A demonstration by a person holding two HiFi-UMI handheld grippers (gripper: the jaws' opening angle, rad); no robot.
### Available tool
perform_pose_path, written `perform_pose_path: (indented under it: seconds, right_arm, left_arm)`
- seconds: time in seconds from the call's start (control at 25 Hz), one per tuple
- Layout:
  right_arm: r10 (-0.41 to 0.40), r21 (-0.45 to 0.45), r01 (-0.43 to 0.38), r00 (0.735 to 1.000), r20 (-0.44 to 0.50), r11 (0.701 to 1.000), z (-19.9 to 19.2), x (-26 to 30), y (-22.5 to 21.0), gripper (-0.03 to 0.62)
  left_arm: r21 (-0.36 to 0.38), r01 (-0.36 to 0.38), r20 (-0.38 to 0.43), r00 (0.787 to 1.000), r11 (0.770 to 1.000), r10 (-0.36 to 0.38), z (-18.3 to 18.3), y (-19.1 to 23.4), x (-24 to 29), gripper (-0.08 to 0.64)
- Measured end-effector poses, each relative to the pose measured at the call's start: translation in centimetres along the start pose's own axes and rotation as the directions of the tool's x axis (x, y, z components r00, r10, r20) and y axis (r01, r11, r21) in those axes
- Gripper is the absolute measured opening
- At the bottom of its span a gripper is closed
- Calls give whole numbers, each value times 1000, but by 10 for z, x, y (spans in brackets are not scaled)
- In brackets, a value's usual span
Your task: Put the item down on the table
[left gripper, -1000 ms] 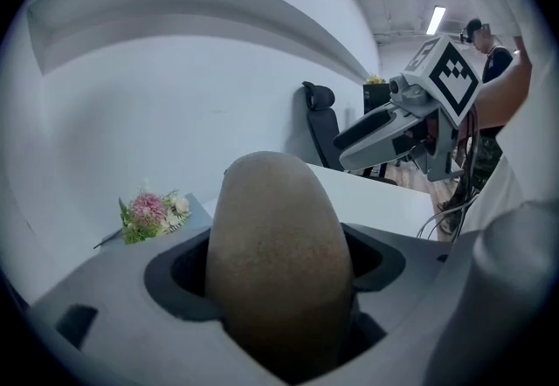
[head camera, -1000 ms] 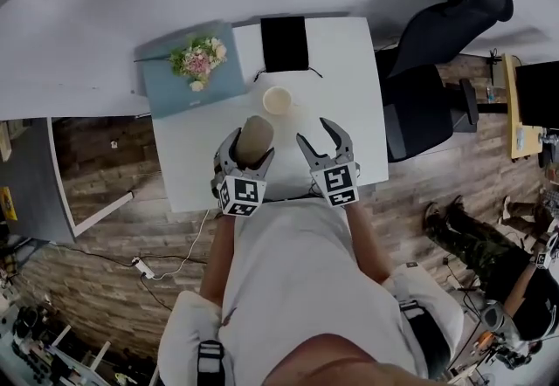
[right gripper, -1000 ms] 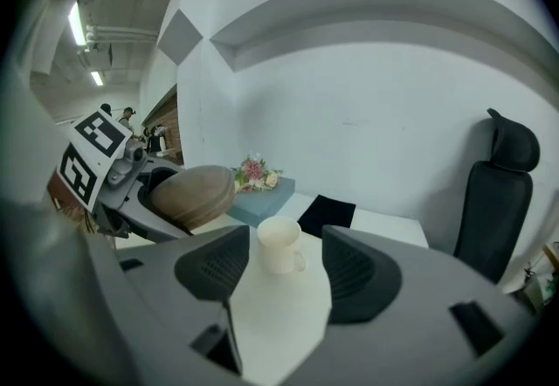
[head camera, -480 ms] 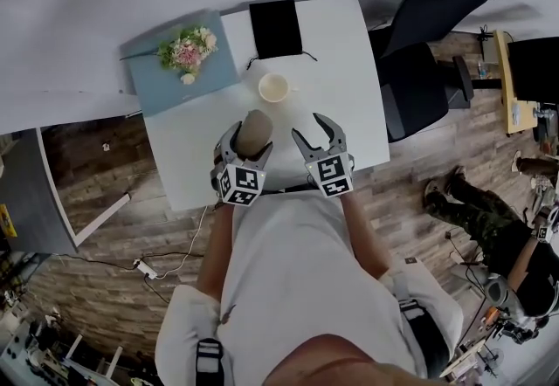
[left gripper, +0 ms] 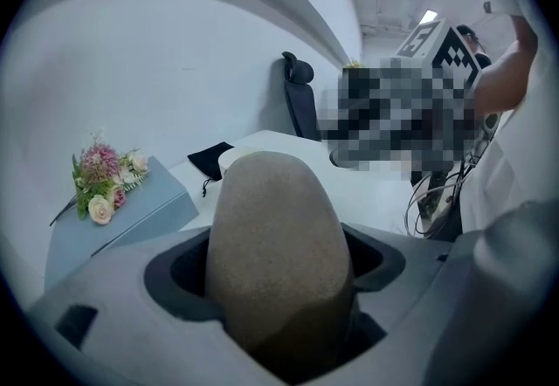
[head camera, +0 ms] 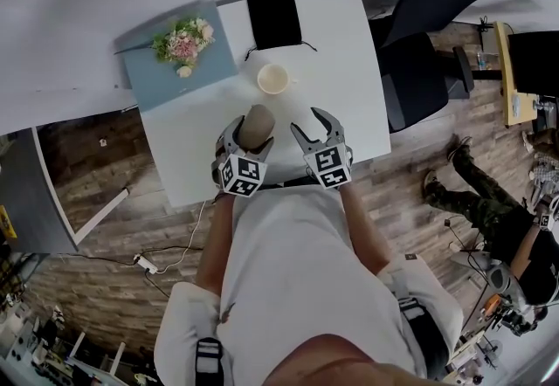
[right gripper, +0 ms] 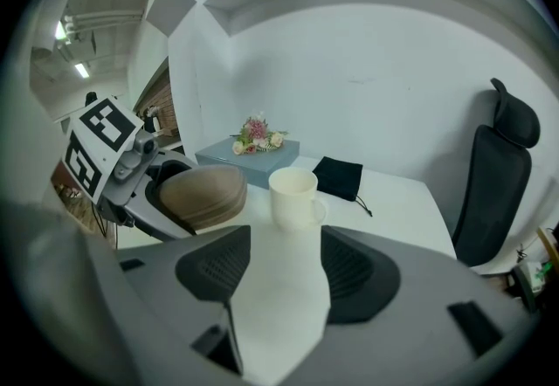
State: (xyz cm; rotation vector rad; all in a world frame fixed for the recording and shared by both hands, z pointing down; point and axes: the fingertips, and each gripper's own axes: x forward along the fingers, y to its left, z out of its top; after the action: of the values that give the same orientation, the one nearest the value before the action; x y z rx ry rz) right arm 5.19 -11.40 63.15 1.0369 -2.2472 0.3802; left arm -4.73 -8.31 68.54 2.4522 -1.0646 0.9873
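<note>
Brown rounded item [left gripper: 275, 253] stands upright between the two jaws of our left claw [head camera: 248, 136], which pinches it on both sides; its domed top rises past the jaw tips. We hold it over the near part of the white tabletop [head camera: 349, 70], and we cannot tell whether its underside touches the surface. Our right claw [head camera: 312, 124] hovers just to the right of the left one, its jaws spread a little with only bare tabletop between them. Ahead of both claws, roughly between their lines, stands a cream mug [head camera: 273, 78], apart from the item. Beyond the mug, farther from the claws, lies a black drawstring pouch [head camera: 273, 17]. Ahead and to the left of the left claw sits a blue box [head camera: 183, 79] with a small bunch of flowers [head camera: 182, 43] on top. Far to the right of the right claw, off the tabletop, stands a black office chair [head camera: 428, 44].
</note>
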Motion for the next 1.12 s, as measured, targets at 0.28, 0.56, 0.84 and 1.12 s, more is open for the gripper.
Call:
perform_pose_path:
  seconds: [0.28,0.56,0.84,1.12]
  right_arm:
    - [13,1,-13,1000,-25,1000,-10,7,1,252]
    - [35,-2,-35,998,-55,999,-22,14,4,249]
    - [54,0,-54,995,-82,999,-33,24,6,242]
    - [64,-30,-68,989,-136,997,-43,30,7,241]
  left_arm:
    - [1,33,-44,998,999,-33,-14,-5,13,410]
    - [-5,55,-84,995,998,-55,-24,-9,24,410]
    - [-23,64,-113,991,998,-66,-34,-9,33,410]
    - [-28,79,-144,986,996,-83,-41,-10,43,410]
